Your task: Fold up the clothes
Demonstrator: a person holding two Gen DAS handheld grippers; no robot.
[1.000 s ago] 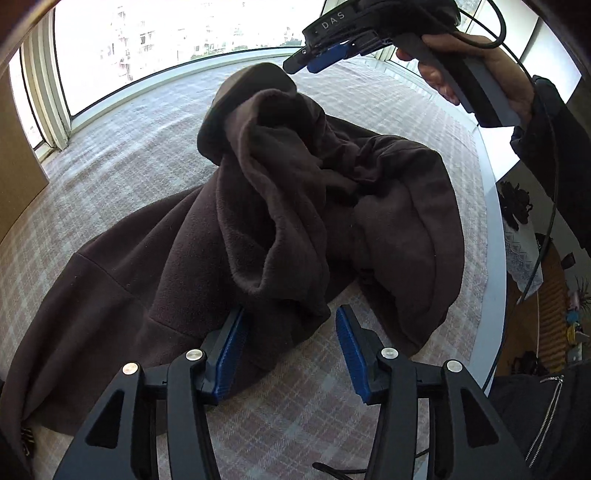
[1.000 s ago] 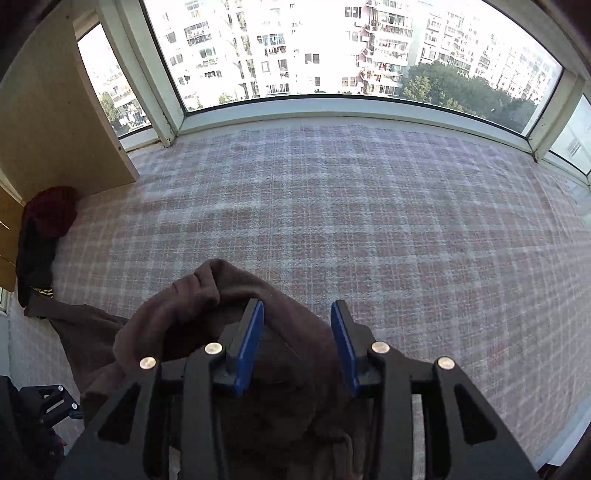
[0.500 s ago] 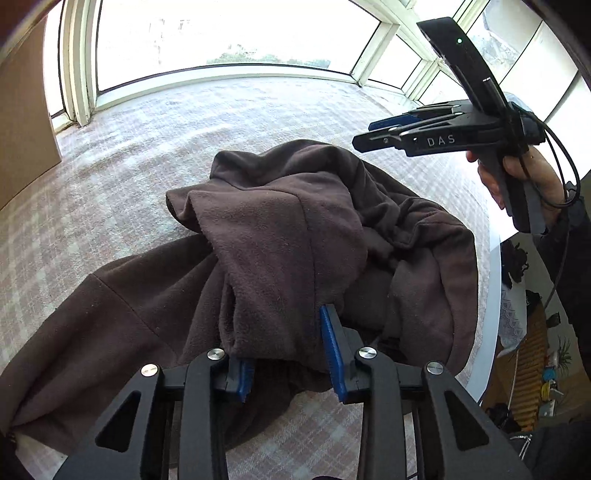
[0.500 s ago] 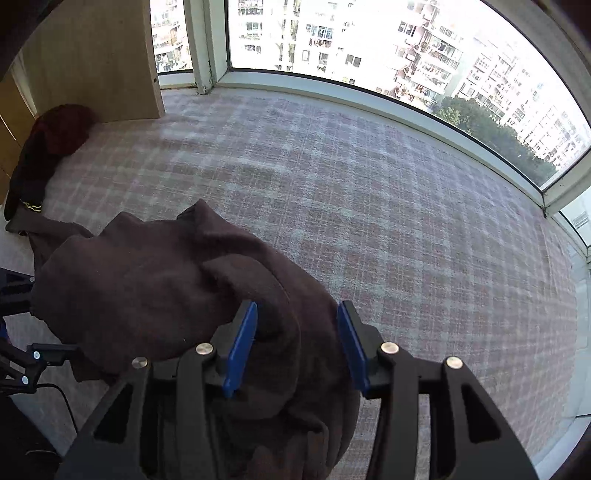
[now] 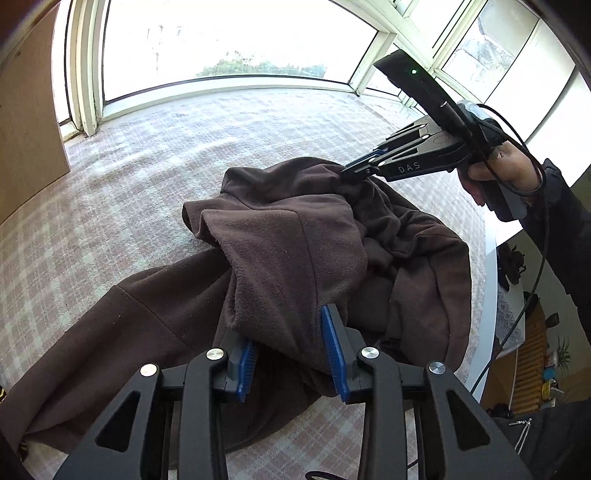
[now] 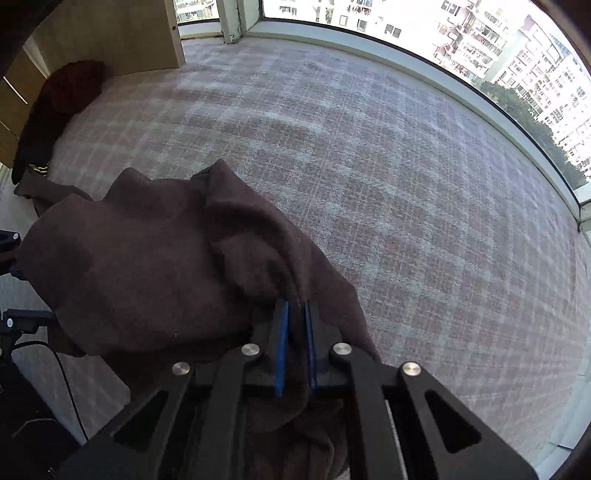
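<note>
A dark brown fleece garment (image 5: 288,258) lies bunched on the pink plaid cloth surface (image 5: 155,177). My left gripper (image 5: 288,332) is open, its blue pads on either side of a hanging fold of the fleece at the near edge. My right gripper (image 5: 351,171) shows in the left wrist view at the upper right, shut on the top edge of the fleece. In the right wrist view the right gripper (image 6: 294,308) has its blue pads closed on a pinch of the brown fleece (image 6: 155,258), which is lifted over the surface.
The plaid surface (image 6: 406,184) stretches to curved windows (image 6: 480,74). A wooden cabinet (image 6: 110,33) stands at the far left, with a dark red garment (image 6: 70,88) by it. The surface's right edge (image 5: 487,280) drops off to a room below.
The right gripper has closed on the fleece's top edge; it was open before. The left gripper has moved in around the hanging fold, jaws narrower.
</note>
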